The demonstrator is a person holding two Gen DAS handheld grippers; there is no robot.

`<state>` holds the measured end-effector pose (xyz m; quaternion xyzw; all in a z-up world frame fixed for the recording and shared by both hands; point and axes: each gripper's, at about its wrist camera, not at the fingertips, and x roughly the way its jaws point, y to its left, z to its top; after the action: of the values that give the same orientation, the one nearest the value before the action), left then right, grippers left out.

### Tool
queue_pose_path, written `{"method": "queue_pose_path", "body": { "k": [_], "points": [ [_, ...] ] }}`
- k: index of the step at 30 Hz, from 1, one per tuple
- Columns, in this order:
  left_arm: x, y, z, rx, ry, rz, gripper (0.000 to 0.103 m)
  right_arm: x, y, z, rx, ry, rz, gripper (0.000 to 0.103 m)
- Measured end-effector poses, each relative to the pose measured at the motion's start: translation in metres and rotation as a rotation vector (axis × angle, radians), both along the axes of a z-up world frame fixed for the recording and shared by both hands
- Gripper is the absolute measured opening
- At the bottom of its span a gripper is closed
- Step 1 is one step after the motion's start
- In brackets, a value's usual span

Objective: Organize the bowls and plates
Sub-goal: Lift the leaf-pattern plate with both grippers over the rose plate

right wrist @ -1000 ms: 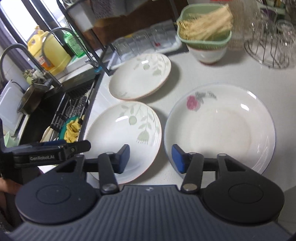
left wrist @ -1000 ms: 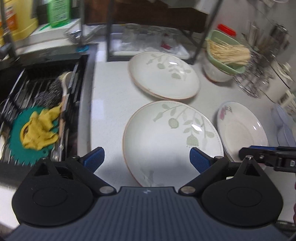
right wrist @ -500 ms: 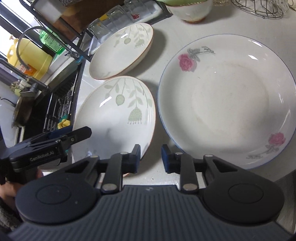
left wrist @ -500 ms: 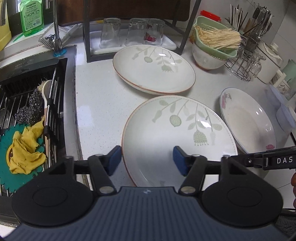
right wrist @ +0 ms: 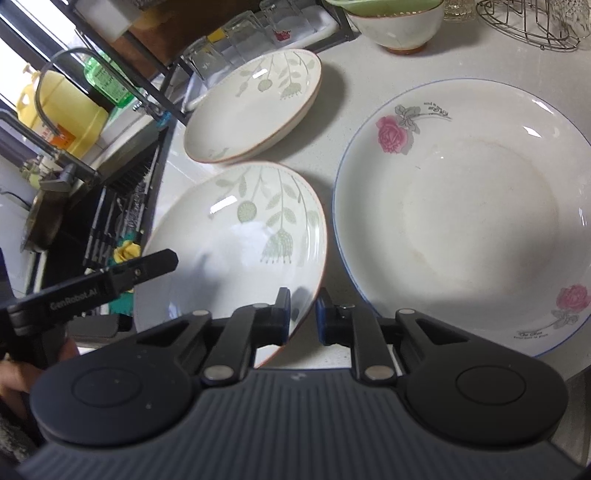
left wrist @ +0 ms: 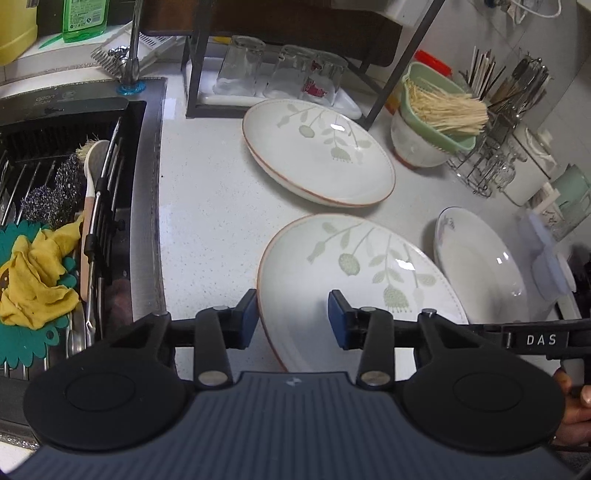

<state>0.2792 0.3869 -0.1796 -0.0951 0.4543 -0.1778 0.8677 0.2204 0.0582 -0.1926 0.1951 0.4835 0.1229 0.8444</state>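
Three plates on the pale counter (left wrist: 207, 206) in the left wrist view: a leaf-patterned plate (left wrist: 354, 280) nearest, a second leaf-patterned plate (left wrist: 317, 155) farther back by the black rack (left wrist: 195, 74) of upturned glasses (left wrist: 280, 72), and a rose plate (left wrist: 480, 266) off to the right. Left gripper (left wrist: 291, 319) spread wide, blue fingertips (left wrist: 336, 321) either side of the near plate's left rim, one pad outside the edge over the counter, the other over the plate's inner surface; no visible clamp on the rim. Sink (left wrist: 66, 206) to the left with a yellow cloth (left wrist: 33, 280) and steel scourers (left wrist: 48, 199). White bowl (left wrist: 417, 144) with a green basket of sticks nested in it, behind and to the right of the far plate.

Same three plates in the right wrist view: near leaf-patterned plate (right wrist: 236, 243) left of centre, second leaf plate (right wrist: 255, 107) behind it, rose plate (right wrist: 461, 214) filling the right side, just beside the near plate but apart from it. Right gripper (right wrist: 303, 314) narrowed to a small gap, straddling the near plate's right rim, left pad over the plate's inside, right pad outside between the two plates; contact with the rim impossible to tell. Left gripper (right wrist: 122, 277) visible at the plate's opposite edge. White bowl (right wrist: 399, 26) at the top, yellow bottle (right wrist: 62, 110) by the tap (right wrist: 48, 147).
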Motion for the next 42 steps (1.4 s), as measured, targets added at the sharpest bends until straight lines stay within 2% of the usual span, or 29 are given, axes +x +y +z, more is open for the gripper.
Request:
{"method": "queue_pose_path", "body": {
  "k": [9, 18, 27, 32, 36, 42],
  "points": [
    [-0.007, 0.013, 0.036, -0.030, 0.020, 0.010, 0.046, -0.002, 0.004, 0.038, 0.015, -0.043, 0.039, 0.018],
    [-0.010, 0.003, 0.067, -0.062, 0.036, -0.022, 0.046, -0.019, -0.009, 0.068, 0.010, -0.086, 0.025, 0.018],
    [-0.001, -0.028, 0.077, -0.031, 0.031, -0.133, 0.046, -0.038, -0.033, 0.066, 0.059, -0.112, -0.103, 0.018],
    [0.005, -0.056, 0.076, -0.006, 0.002, -0.177, 0.046, -0.042, -0.044, 0.067, -0.001, -0.119, -0.131, 0.018],
    [0.014, -0.075, 0.070, -0.021, 0.022, -0.186, 0.046, -0.041, -0.061, 0.059, 0.012, -0.093, -0.172, 0.018],
    [0.026, -0.105, 0.063, -0.006, 0.051, -0.211, 0.046, -0.034, -0.077, 0.050, -0.046, -0.055, -0.194, 0.018]
  ]
}}
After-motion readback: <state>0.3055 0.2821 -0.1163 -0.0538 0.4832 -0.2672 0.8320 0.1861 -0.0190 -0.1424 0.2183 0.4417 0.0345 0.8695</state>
